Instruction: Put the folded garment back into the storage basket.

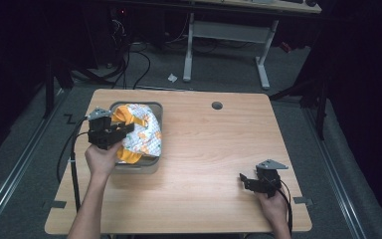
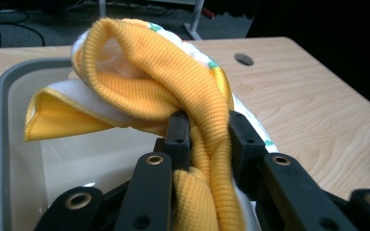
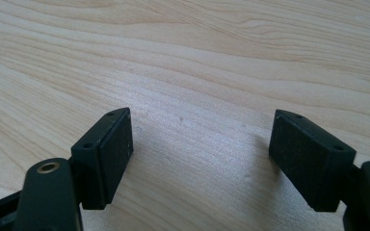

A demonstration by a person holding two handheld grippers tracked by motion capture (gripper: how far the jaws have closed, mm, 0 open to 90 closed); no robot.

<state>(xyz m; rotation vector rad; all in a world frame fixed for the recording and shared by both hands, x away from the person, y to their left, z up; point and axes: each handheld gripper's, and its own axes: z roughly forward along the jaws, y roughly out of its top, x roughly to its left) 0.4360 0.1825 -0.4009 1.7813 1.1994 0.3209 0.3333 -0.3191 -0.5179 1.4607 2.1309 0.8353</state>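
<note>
An orange and white patterned garment (image 1: 142, 132) hangs bunched over a grey bin (image 1: 156, 110) at the table's left. My left gripper (image 1: 123, 130) is shut on the garment's orange ribbed edge (image 2: 207, 139), which runs down between the two pads in the left gripper view. The cloth droops over the bin's pale inside (image 2: 67, 154). My right gripper (image 1: 246, 180) rests low near the table's front right, its jaws wide apart with bare wood between the fingers (image 3: 106, 154).
The wooden table (image 1: 214, 149) has a round cable hole (image 1: 217, 105) at the back. Behind it stands a white desk frame (image 1: 229, 35), with cables on the dark floor. A cable trails from each gripper.
</note>
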